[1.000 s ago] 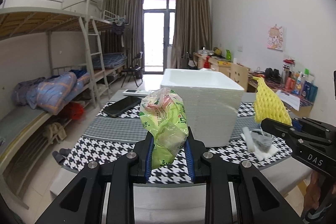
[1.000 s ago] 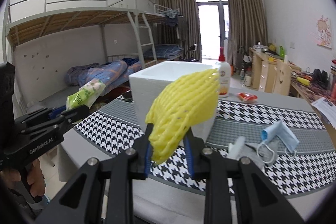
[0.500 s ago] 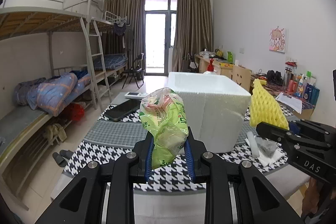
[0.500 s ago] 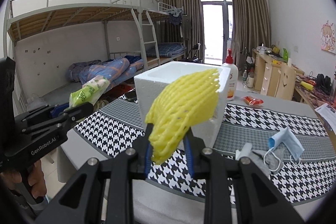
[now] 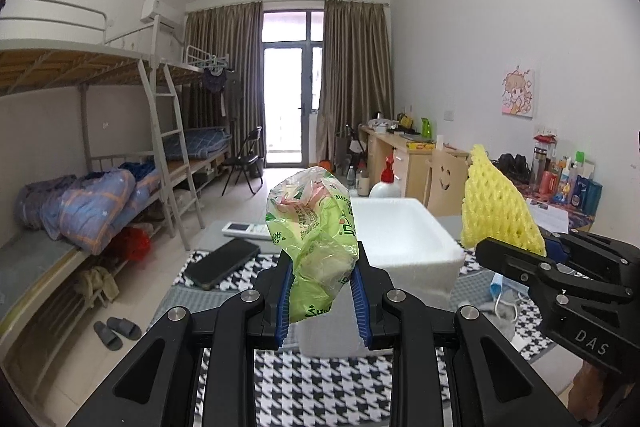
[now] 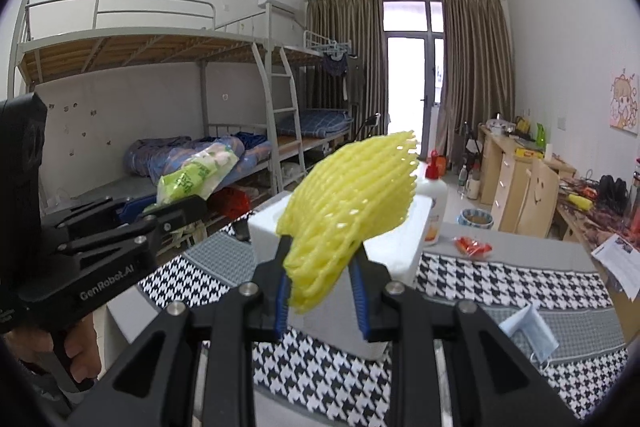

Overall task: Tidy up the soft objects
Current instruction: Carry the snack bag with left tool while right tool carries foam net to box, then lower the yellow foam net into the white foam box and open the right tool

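Left gripper (image 5: 322,291): jaws pinching a crumpled green plastic bag (image 5: 314,241), held aloft near the foam box (image 5: 404,247), presumably for dropping in. Right gripper (image 6: 320,293): jaws clamped on a yellow foam net (image 6: 352,215), likewise raised at the box's near side. Box stands on the houndstooth-clothed table (image 6: 500,283); its interior is hidden. Blue face mask (image 6: 528,331) lies right, partly cut off behind the arm; grey items beside it unclear.

"DAS" is printed on the right claw (image 5: 516,255), and "GenRobot.AI" on the left claw (image 6: 176,211).
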Action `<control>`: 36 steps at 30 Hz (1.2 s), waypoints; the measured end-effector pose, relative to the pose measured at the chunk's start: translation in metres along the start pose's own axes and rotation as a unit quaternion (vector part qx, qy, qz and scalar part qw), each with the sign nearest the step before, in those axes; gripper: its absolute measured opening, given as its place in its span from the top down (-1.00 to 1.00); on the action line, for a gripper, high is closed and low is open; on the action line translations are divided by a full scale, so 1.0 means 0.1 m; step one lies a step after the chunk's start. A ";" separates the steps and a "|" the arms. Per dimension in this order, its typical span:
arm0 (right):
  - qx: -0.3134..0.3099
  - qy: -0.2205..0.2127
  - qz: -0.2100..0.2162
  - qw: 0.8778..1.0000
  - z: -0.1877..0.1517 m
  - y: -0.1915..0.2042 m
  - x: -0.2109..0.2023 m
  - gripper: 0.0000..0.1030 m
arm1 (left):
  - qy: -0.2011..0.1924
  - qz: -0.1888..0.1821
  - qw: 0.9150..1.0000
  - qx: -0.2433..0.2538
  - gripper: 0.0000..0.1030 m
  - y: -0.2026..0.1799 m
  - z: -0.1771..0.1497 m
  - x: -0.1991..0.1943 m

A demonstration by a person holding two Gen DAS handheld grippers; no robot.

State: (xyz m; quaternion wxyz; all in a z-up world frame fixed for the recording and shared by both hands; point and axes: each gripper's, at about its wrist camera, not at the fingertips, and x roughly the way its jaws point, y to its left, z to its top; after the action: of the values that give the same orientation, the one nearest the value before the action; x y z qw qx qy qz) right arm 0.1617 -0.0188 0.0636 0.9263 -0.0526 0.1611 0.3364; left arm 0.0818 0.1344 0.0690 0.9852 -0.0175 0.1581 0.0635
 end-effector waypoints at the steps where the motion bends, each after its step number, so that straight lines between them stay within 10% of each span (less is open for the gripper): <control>1: 0.000 0.000 0.000 1.000 0.02 -0.01 0.02 0.40 | 0.000 0.000 1.000 0.001 0.47 0.00 0.02 0.02; 36: 0.030 0.069 -0.009 0.997 0.31 -0.22 0.86 0.39 | 0.053 -0.024 0.998 0.009 0.47 -0.02 0.34 1.07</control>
State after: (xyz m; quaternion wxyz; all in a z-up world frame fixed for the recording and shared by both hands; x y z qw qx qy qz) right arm 0.2464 0.0230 0.0637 0.9173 -0.0488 0.2341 0.3183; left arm 0.1935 0.1472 0.0680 0.9769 -0.0156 0.2099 0.0373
